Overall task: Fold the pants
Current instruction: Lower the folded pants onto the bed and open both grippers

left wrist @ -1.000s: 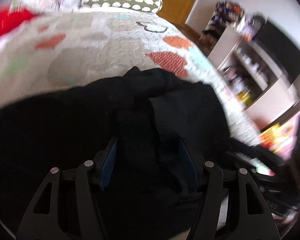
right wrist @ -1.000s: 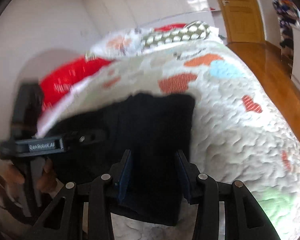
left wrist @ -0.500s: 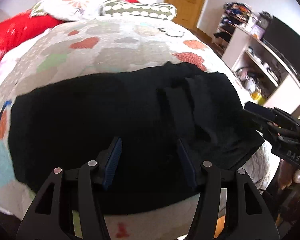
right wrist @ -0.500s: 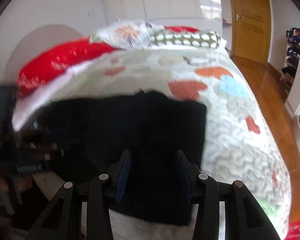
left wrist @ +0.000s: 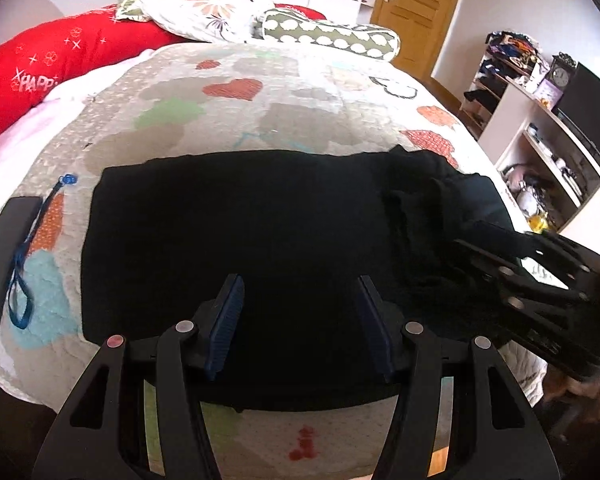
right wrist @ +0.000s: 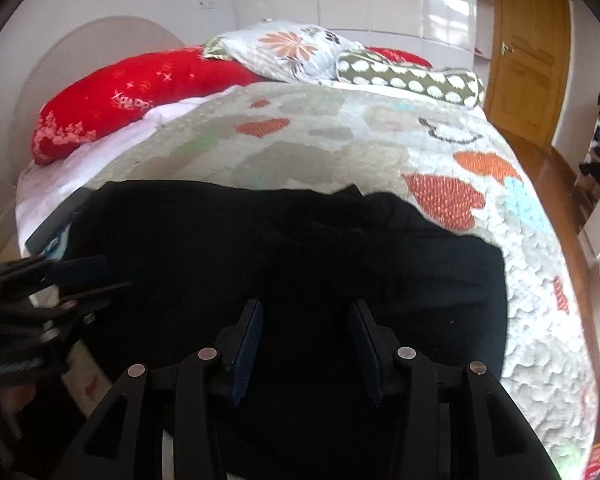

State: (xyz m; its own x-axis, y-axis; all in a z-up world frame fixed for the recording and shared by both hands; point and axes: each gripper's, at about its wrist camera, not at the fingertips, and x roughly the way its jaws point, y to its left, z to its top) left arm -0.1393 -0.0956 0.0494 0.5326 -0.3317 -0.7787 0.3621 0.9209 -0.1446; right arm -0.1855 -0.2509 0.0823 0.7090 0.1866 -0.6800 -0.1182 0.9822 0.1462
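Black pants lie folded on the quilt (bunched rightward); left gripper and right gripper both gape, empty.

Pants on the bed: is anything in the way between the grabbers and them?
Nothing visible. The pants lie spread on the quilt, and both the left gripper and right gripper hover open right above the black cloth, with only air between fingers and fabric.
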